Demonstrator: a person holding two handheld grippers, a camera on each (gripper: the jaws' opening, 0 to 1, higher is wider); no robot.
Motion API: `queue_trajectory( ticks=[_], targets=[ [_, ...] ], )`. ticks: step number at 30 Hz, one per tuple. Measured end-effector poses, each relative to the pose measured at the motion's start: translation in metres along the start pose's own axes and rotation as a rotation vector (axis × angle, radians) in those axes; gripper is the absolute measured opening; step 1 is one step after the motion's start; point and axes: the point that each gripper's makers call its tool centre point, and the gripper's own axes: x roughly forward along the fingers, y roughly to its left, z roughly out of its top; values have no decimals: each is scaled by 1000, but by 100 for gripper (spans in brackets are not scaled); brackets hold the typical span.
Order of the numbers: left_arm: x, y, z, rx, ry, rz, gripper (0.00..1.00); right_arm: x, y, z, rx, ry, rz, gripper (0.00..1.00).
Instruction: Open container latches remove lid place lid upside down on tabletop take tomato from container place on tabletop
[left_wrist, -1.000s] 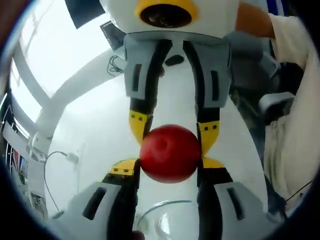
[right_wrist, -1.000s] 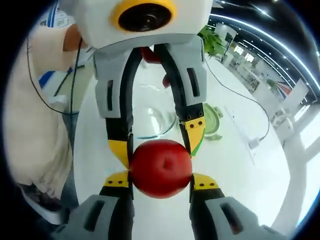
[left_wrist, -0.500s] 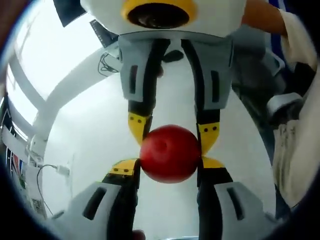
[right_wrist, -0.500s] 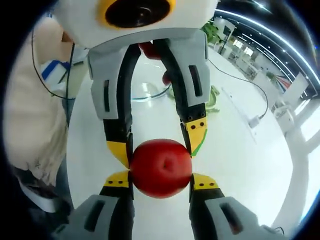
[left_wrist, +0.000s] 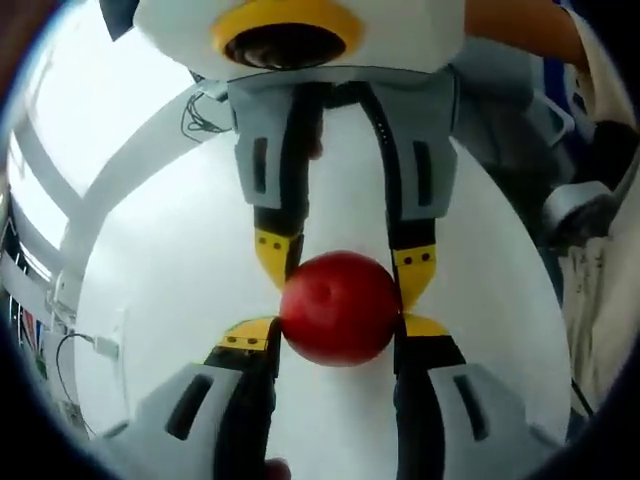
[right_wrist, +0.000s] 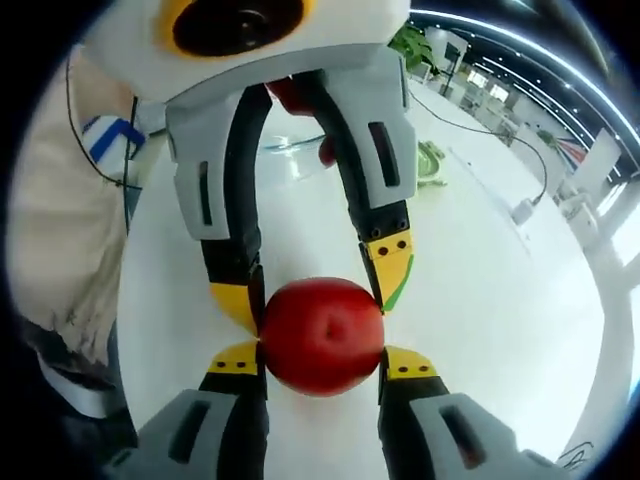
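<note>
A red tomato (left_wrist: 340, 307) hangs over the white tabletop (left_wrist: 170, 260), caught between two pairs of yellow-tipped jaws. My left gripper (left_wrist: 335, 332) rises from below and is shut on the tomato's lower sides. From above, my right gripper (left_wrist: 345, 258) reaches in and its tips press the tomato's upper sides. In the right gripper view the same tomato (right_wrist: 322, 335) sits in my right gripper (right_wrist: 322, 360), with my left gripper (right_wrist: 315, 283) coming from the top. Behind it stands the glass container (right_wrist: 292, 146), with something red (right_wrist: 290, 95) partly hidden. A green lid (right_wrist: 432, 160) lies to its right.
A person's light clothing (right_wrist: 55, 230) and cable fill the left of the right gripper view; an arm and clothing (left_wrist: 590, 230) are at the right of the left gripper view. A cable with a plug (right_wrist: 522, 208) lies on the tabletop's far right.
Both views have shifted with the hands. The glass container has dropped out of the left gripper view's bottom and sits further back in the right gripper view. The tomato stays between both pairs of jaws.
</note>
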Motion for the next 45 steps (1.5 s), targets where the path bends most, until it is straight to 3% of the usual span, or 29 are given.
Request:
queue_trajectory(
  ticks=[14, 26, 36, 45],
  targets=[
    [11, -2, 0, 2, -8, -20, 36, 7, 2, -14, 18, 13, 27, 39],
    [9, -3, 1, 33, -23, -21, 36, 8, 2, -14, 58, 40, 24, 40],
    [-26, 13, 10, 44, -89, 42, 36, -9, -1, -2, 76, 16, 11, 47],
    [-79, 37, 15, 12, -181, 148, 35, -34, -15, 45, 65, -109, -40, 47]
  ],
)
